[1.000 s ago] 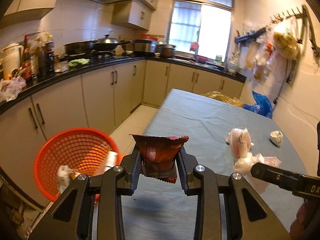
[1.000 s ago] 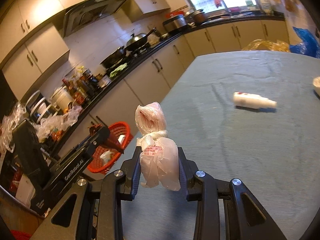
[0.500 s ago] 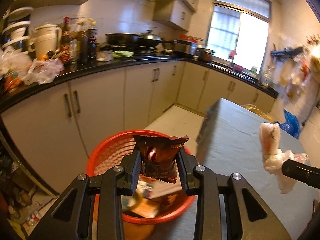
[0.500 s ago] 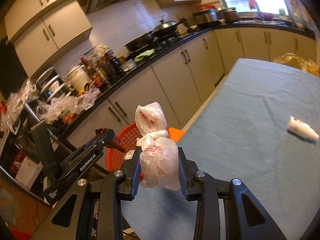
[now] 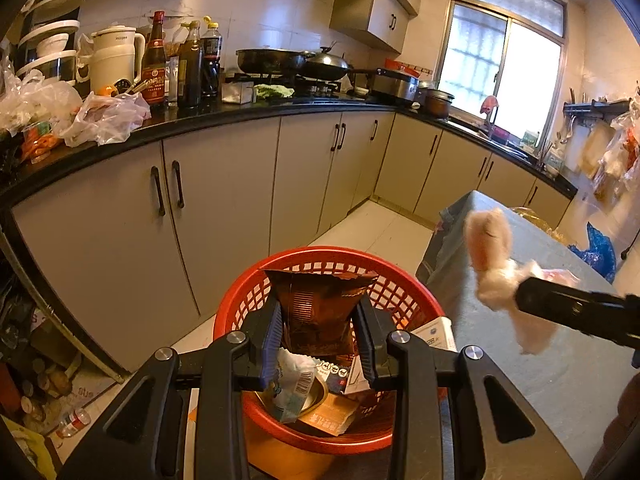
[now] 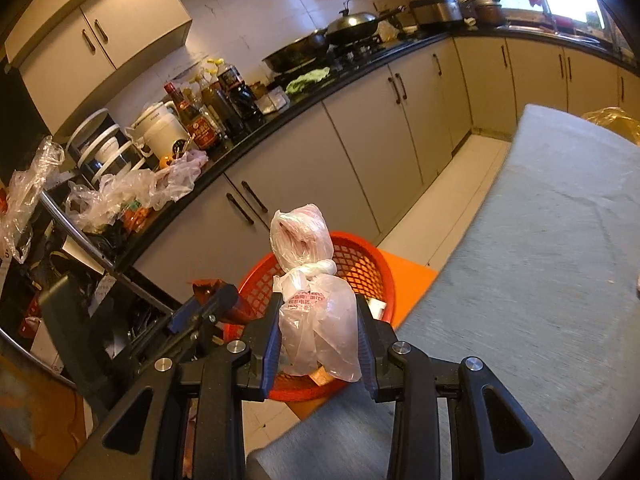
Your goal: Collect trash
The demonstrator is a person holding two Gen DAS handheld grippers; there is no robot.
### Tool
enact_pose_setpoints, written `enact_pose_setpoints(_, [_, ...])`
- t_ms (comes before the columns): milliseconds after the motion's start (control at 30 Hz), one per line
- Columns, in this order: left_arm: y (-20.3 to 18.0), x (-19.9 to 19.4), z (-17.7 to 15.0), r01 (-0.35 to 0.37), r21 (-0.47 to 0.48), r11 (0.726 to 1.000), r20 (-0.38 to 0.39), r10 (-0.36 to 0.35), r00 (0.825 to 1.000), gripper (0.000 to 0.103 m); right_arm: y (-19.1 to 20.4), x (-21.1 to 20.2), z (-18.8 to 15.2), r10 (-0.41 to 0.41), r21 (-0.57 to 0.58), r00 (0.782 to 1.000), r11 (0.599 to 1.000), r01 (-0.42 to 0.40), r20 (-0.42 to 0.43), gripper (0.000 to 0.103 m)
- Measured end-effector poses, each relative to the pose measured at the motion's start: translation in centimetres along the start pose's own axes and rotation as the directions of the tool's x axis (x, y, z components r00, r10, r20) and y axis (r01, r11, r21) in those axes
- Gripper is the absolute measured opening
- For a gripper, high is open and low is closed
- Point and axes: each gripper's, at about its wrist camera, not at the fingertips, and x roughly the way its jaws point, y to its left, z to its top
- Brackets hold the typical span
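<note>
Your left gripper (image 5: 320,336) is clamped on one brown snack wrapper (image 5: 320,312), held above the open mouth of the single red mesh basket (image 5: 248,304). Your right gripper (image 6: 318,340) is clamped on one knotted pink plastic bag (image 6: 316,312), held in front of the basket's near rim, at the table's corner. The basket stands just beside the edge of the grey-covered table (image 6: 540,280), with pale floor (image 5: 372,232) open between it and the cabinet fronts (image 5: 224,208). Inside the basket lie several discarded packets, too jumbled to count. The two grippers sit near each other, the left one's tip at the basket's left rim in the right wrist view. The tabletop to your right is largely bare cloth.
</note>
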Motion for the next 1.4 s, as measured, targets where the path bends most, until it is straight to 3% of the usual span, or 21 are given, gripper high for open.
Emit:
enact_pose_setpoints(167, [0.0, 0.6, -0.2, 0.004, -0.001, 1.000, -0.018, -0.004, 1.000, 0.032, 0.7, 2.4, 0.8, -0.002, 0.001, 1.000, 1.000, 0.002, -0.020, 0.040])
enact_pose_setpoints(233, [-0.1, 0.7, -0.2, 0.004, -0.008, 1.000, -0.020, -0.005, 1.000, 0.034, 0.6, 2.8, 1.0, -0.005, 0.004, 1.000, 1.000, 0.005, -0.019, 0.047])
enact_pose_setpoints(300, [0.0, 0.7, -0.1, 0.007, -0.009, 1.000, -0.020, -0.007, 1.000, 0.045, 0.4, 2.9, 1.2, 0.009, 0.015, 1.000, 1.000, -0.008, -0.017, 0.052])
enact_pose_setpoints(367, [-0.1, 0.4, -0.1, 0.002, -0.005, 1.000, -0.009, -0.002, 1.000, 0.047, 0.0, 2.4, 1.1, 0.015, 0.018, 1.000, 1.000, -0.014, -0.009, 0.052])
enact_pose_setpoints(467, [-0.3, -0.1, 0.1, -0.002, -0.004, 1.000, 0.008, 0.002, 1.000, 0.055, -0.7, 1.3, 0.9, 0.019, 0.034, 1.000, 0.999, -0.019, 0.007, 0.052])
enact_pose_setpoints(667, [-2.1, -0.9, 0.2, 0.024, 0.021, 1.000, 0.019, -0.024, 1.000, 0.055, -3.4, -2.0, -0.2, 0.003, 0.084, 0.999, 0.996, -0.007, 0.045, 0.052])
enact_pose_setpoints(1033, [-9.3, -2.9, -0.9, 0.102, 0.160, 0.982, 0.017, -0.107, 0.994, 0.058, -8.4, -8.3, -2.3, -0.062, 0.168, 0.991, 0.985, 0.042, 0.116, 0.053])
enact_pose_setpoints(1233, [-14.8, -3.7, -2.0, 0.161, 0.273, 0.948, -0.005, -0.166, 0.986, 0.060, -13.6, -13.9, -3.9, -0.164, 0.263, 0.970, 0.958, 0.113, 0.179, 0.053])
enact_pose_setpoints(1333, [-18.0, -4.0, -2.3, 0.216, 0.328, 0.920, -0.036, -0.216, 0.976, 0.063, -17.2, -17.6, -4.6, -0.266, 0.342, 0.941, 0.921, 0.184, 0.208, 0.053])
enact_pose_setpoints(1400, [-20.4, -4.1, -2.4, 0.279, 0.359, 0.891, -0.080, -0.268, 0.960, 0.063, -19.9, -20.4, -4.9, -0.354, 0.411, 0.911, 0.878, 0.246, 0.212, 0.053])
